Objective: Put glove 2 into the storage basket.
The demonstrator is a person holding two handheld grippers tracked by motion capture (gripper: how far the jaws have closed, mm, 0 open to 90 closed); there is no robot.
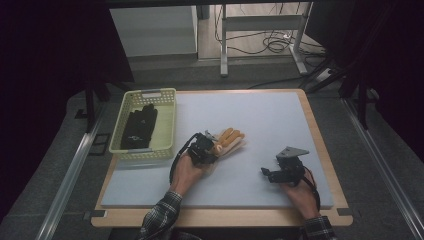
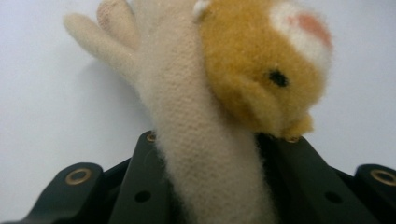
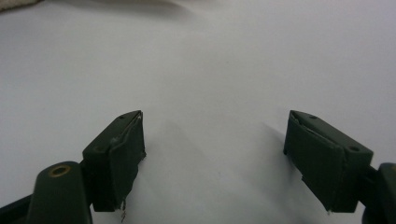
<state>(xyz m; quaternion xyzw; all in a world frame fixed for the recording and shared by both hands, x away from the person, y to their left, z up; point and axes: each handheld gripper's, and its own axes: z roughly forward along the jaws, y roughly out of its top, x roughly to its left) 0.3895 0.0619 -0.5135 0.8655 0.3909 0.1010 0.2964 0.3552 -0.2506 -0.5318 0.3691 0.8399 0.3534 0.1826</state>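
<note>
A cream knitted glove [image 1: 231, 138] with orange fingertips lies near the middle of the white mat. In the left gripper view the glove [image 2: 187, 102] carries a fuzzy orange animal face [image 2: 261, 70] and runs between the black jaws. My left gripper [image 1: 207, 147] is shut on the glove's cuff end, and its jaws [image 2: 219, 140] press the knit from both sides. My right gripper [image 1: 267, 173] rests low over the mat to the right, apart from the glove. Its jaws [image 3: 215, 135] stand open with only bare mat between them.
A pale green basket [image 1: 150, 93] sits at the mat's left edge with a black glove [image 1: 140, 125] inside. The white mat [image 1: 270, 115] covers a wooden table; a metal table frame and cables stand beyond the far edge.
</note>
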